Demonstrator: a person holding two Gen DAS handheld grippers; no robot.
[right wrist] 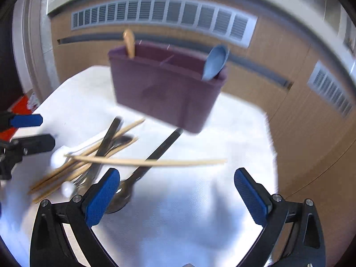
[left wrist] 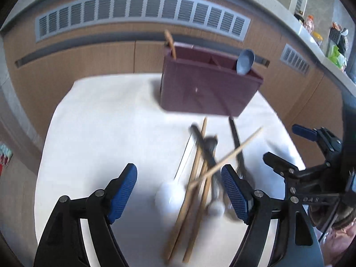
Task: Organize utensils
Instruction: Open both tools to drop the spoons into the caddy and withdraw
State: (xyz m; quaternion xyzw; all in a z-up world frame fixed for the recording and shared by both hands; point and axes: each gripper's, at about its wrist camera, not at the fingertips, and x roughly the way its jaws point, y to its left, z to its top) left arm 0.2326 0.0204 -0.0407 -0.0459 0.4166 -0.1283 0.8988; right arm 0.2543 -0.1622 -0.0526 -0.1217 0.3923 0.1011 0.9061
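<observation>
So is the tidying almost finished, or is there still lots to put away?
Only just started. Two things already stand in the maroon holder: a wooden utensil at one end and a blue spoon at the other. Nothing is being held; the left gripper and right gripper are both open. Still left on the white table: a pile of chopsticks, dark-handled cutlery and a white spoon.

A holder (left wrist: 207, 86) stands at the table's (left wrist: 100, 122) far side, a spoon (left wrist: 244, 62) in its right compartment, loose utensils (left wrist: 204, 169) piled before it.
</observation>
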